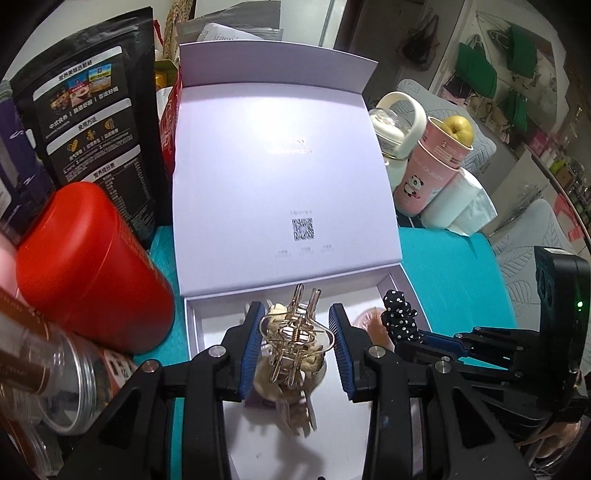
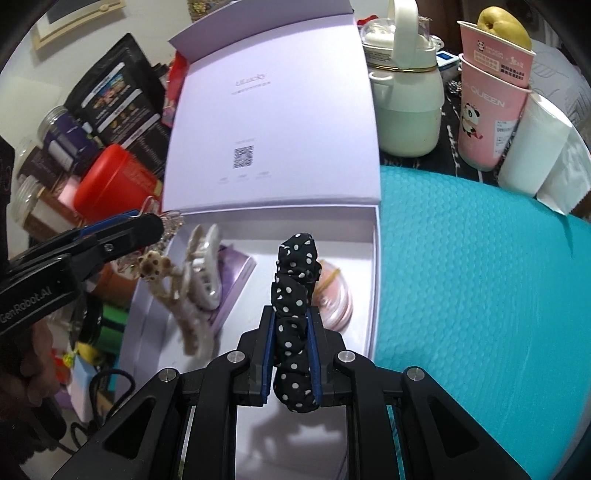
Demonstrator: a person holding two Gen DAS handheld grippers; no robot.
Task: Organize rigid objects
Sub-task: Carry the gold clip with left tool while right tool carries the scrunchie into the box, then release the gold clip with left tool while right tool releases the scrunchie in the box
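The left gripper (image 1: 297,345) pinches a gold wire hair clip (image 1: 295,328) between its blue pads (image 1: 252,347), holding it above the near left part of an open white box (image 1: 194,325). Beside it, the right gripper (image 2: 291,363) is clamped on a black polka-dot scrunchie (image 2: 293,306), which stands up from its jaws over the box's near right part. Inside the box, a pale claw clip (image 2: 203,258) and a beige clip with a spotted ornament (image 2: 153,267) lie towards the left wall, partly on a small lilac card (image 2: 236,273); a pink round item (image 2: 334,291) sits near the right wall, behind the scrunchie. The box's lid (image 1: 280,184) stands open at its far edge, showing a printed square code. The box rests on a teal textured mat (image 2: 480,295). A red canister (image 1: 88,266) and a black printed pouch (image 1: 96,110) crowd the mat's left edge; a pink panda cup (image 2: 487,110) holding a yellow fruit (image 2: 502,26), a white lidded jar (image 2: 406,92) and a paper roll (image 2: 532,147) stand at its far right corner.
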